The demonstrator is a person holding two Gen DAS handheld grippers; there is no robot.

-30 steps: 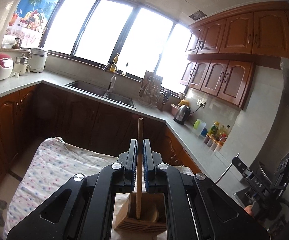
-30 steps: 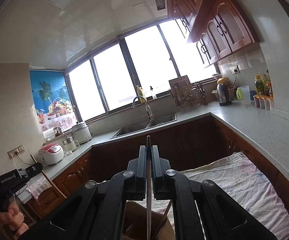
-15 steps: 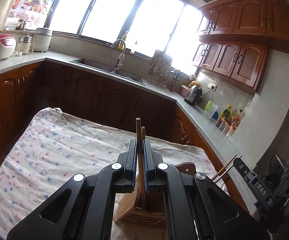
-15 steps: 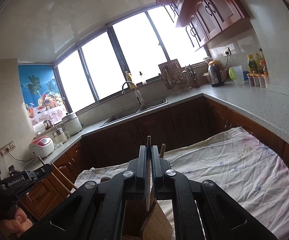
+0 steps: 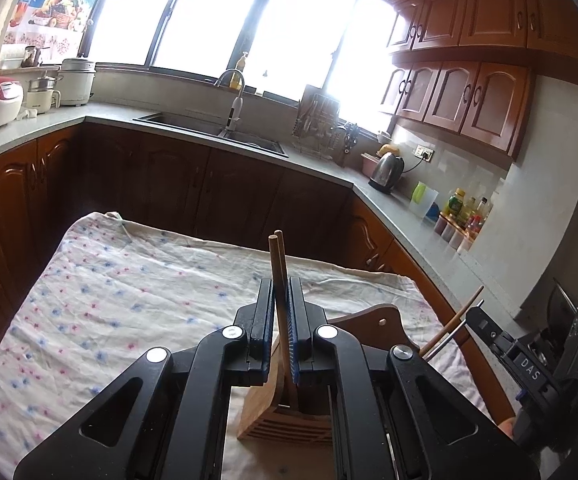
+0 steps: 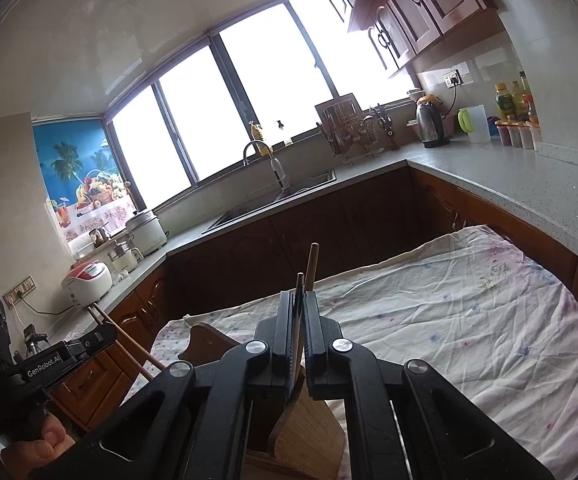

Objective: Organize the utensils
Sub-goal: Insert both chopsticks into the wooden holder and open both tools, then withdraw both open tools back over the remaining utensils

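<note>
Where writing can be read, it sits on the tools themselves: "GenRobot.AI" runs along the side of the left gripper (image 6: 101, 334) as the right wrist view catches it, and "DAS" is printed on the right gripper (image 5: 475, 318) in the left wrist view. Labels on the bottles (image 6: 515, 98) at the counter's end are too small to make out.

From its own camera, the left gripper (image 5: 280, 312) has its blue-lined jaws drawn narrow, pinching a wooden utensil handle (image 5: 277, 264) that rises above the fingertips and runs down into the wooden holder (image 5: 285, 416) directly beneath. The right gripper (image 6: 297, 320) is likewise clamped, on a thin dark utensil (image 6: 298, 286) standing between its fingers, with a wooden stick (image 6: 312, 264) just behind it. Both holder and utensils stand on the floral cloth (image 5: 129, 292).
</note>
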